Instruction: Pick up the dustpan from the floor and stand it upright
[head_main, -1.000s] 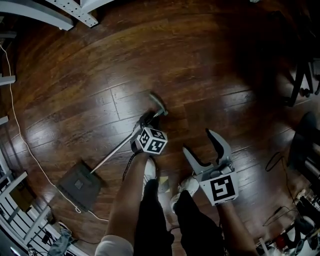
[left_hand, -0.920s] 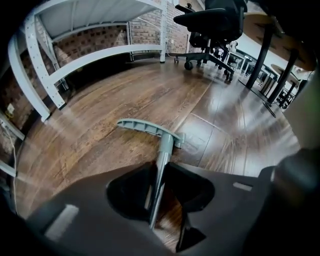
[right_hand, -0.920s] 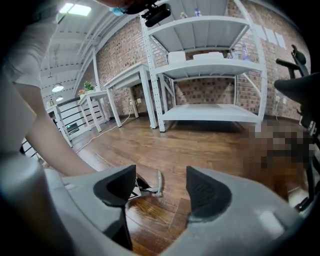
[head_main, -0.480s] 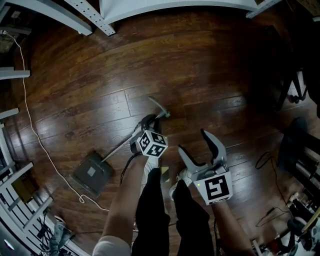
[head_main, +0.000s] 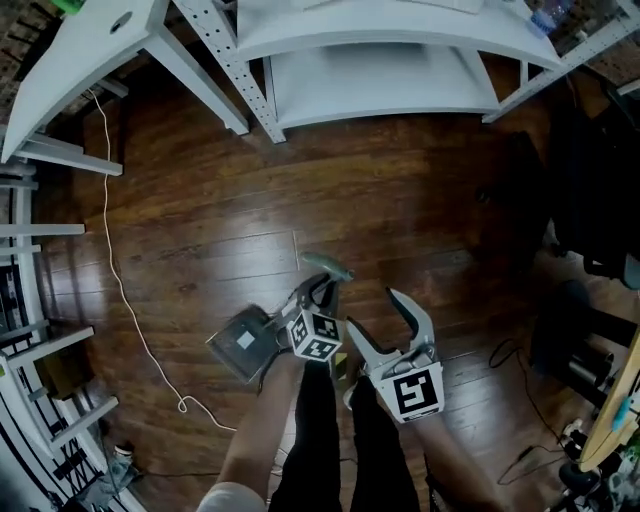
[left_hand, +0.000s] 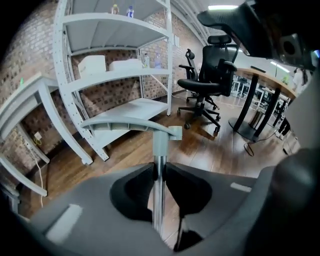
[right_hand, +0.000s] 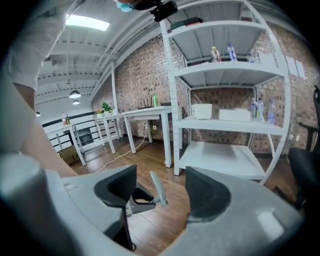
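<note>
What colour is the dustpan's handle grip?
The grip is pale grey; best in the left gripper view.

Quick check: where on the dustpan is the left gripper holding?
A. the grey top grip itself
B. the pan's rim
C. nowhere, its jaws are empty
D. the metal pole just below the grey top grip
D: in the left gripper view, the left gripper has its jaws closed on the metal pole, with the grey top grip clear above them.
</note>
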